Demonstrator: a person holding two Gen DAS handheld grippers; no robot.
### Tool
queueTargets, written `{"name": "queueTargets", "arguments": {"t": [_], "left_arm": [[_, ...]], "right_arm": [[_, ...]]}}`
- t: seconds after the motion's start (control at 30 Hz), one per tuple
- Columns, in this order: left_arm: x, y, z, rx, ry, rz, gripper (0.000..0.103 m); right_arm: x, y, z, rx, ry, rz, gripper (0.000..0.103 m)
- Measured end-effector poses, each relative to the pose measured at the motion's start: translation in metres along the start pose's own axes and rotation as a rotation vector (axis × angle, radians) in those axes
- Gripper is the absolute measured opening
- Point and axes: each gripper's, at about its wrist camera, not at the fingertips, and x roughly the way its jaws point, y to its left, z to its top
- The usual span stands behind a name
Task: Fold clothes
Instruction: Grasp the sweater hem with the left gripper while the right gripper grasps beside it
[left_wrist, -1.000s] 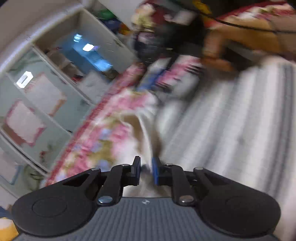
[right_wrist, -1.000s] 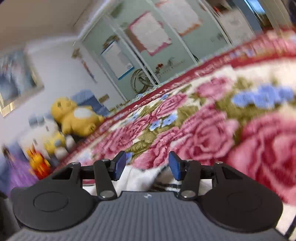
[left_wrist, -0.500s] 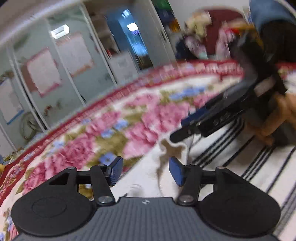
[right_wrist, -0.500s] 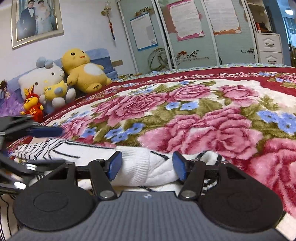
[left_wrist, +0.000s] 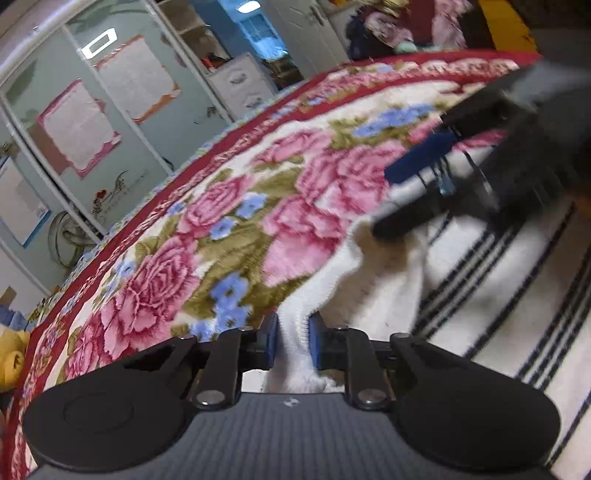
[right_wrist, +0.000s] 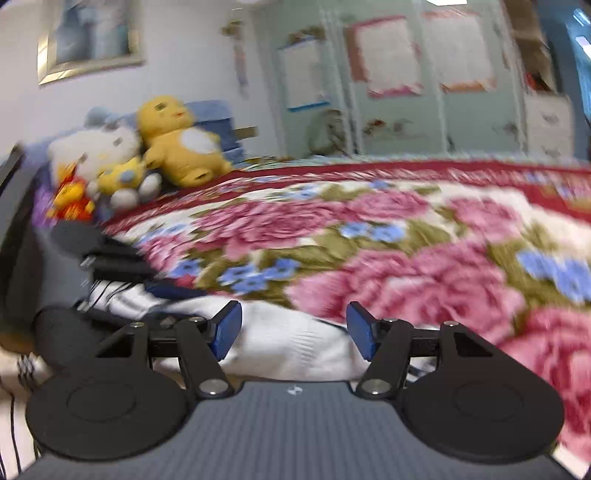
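Jaws of the left gripper (left_wrist: 291, 341) are closing, with the white knit edge of the striped sweater (left_wrist: 480, 295) pinched between the blue pads, which seem to press on the cloth from both sides, though blur makes that hard to confirm. Jaws of the right gripper (right_wrist: 293, 328) stand well apart, and a white fold of the sweater (right_wrist: 288, 343) lies between them without either pad touching it.

On the bed, the sweater is spread over the floral blanket (left_wrist: 229, 236), at the near right in the left wrist view, its black stripes running toward the near right corner. Seen from the left wrist, the right gripper (left_wrist: 424, 184) hangs over the sweater's far edge.

At the far left of the right wrist view, plush toys (right_wrist: 147, 158) sit against the wall at the head of the bed, and wardrobe doors (right_wrist: 406, 88) stand behind the far side.
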Motion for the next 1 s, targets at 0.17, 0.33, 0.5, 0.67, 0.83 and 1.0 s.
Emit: {"name": "queueTargets", "arguments": {"t": [0.17, 0.33, 0.5, 0.67, 0.83, 1.0], "left_arm": [[-0.008, -0.002, -0.001, 0.017, -0.045, -0.001, 0.014], [-0.014, 0.01, 0.001, 0.028, -0.091, 0.013, 0.013], [0.005, 0.038, 0.026, 0.056, -0.135, 0.076, 0.012], [0.06, 0.064, 0.054, 0.059, -0.082, 0.098, 0.012], [0.119, 0.06, 0.039, 0.078, 0.052, 0.116, 0.013], [0.122, 0.11, 0.013, -0.329, 0.06, 0.149, 0.025]], "right_arm": [[0.017, 0.033, -0.005, -0.213, 0.031, -0.147, 0.063], [0.032, 0.05, -0.004, -0.316, 0.04, -0.255, 0.036], [0.051, 0.03, 0.027, -0.198, 0.091, -0.272, 0.003], [0.081, -0.016, 0.075, -0.01, 0.121, -0.27, 0.003], [0.132, -0.04, 0.058, 0.073, 0.259, -0.297, 0.004], [0.133, -0.07, 0.032, 0.253, 0.214, -0.232, 0.017]]}}
